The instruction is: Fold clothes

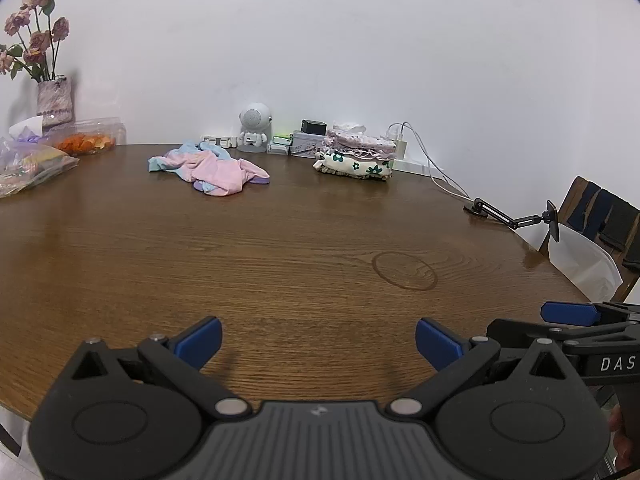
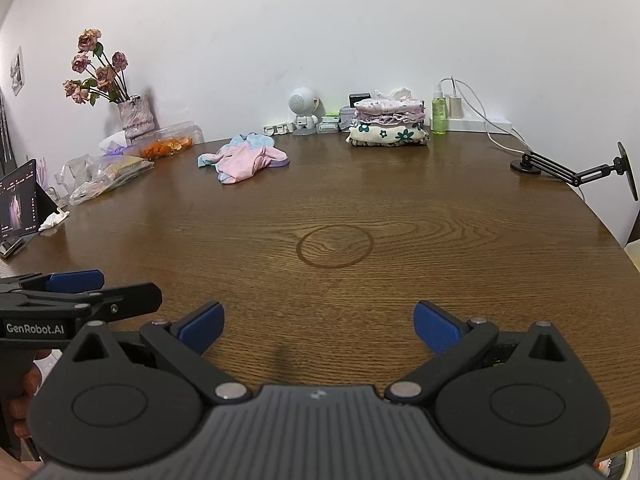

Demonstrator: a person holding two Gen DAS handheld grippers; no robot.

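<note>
A crumpled pink, light blue and purple garment (image 1: 208,168) (image 2: 244,158) lies on the far side of the round wooden table (image 1: 280,248) (image 2: 420,216). A stack of folded floral clothes (image 1: 356,154) (image 2: 390,124) sits at the back by the wall. My left gripper (image 1: 318,342) hovers open over the near table edge, nothing between its blue pads. My right gripper (image 2: 318,326) is also open and empty, close beside the left one. Each gripper shows at the edge of the other's view. Both are far from the garment.
At the back left stand a vase of dried roses (image 2: 134,118), a clear box of orange snacks (image 2: 168,144) and plastic bags (image 2: 104,174). A robot-shaped speaker (image 2: 304,110), small boxes, a green bottle (image 2: 439,110), a charger with cables and a black phone arm (image 2: 576,170) line the back and right. A tablet (image 2: 18,200) stands far left.
</note>
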